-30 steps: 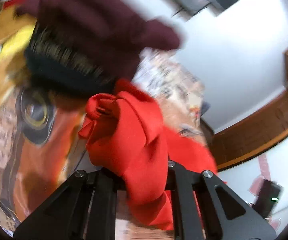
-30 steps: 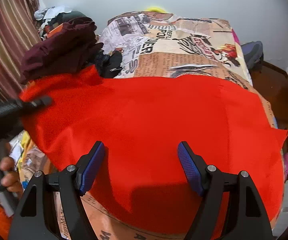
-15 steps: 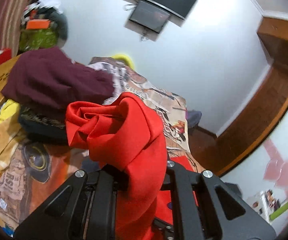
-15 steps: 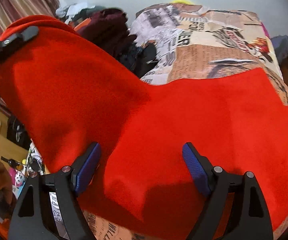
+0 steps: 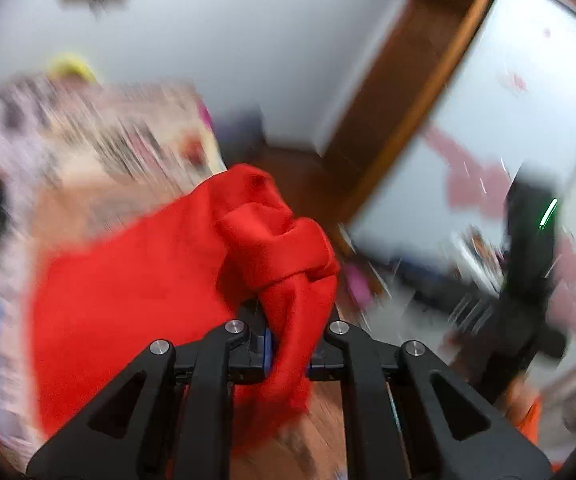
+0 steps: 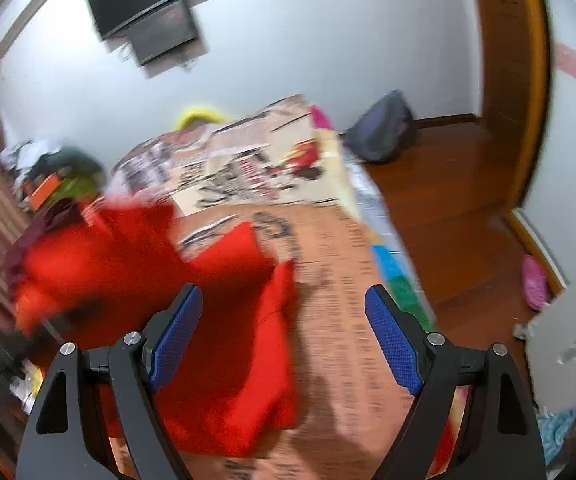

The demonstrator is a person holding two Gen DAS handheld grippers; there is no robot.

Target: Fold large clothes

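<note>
While the left gripper (image 5: 288,354) is clamped on a bunched corner of the red garment (image 6: 223,320), the fold looks mid-way: part of the cloth lies on the printed bedspread (image 6: 340,280), part is lifted above it. Over the bedspread the right gripper (image 6: 283,336) hangs wide open, empty. Next, lay the held corner flat, edges matched.

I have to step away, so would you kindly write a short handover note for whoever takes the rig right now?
Left gripper: shut on a bunched corner of the red garment.
Right gripper: open, holding nothing, above the garment.
The garment lies partly doubled over on the printed bedspread.
Done: one side brought across.
Left: lay the held corner down, smooth it, finish the folds. Frames are blurred, so edges are uncertain.
</note>
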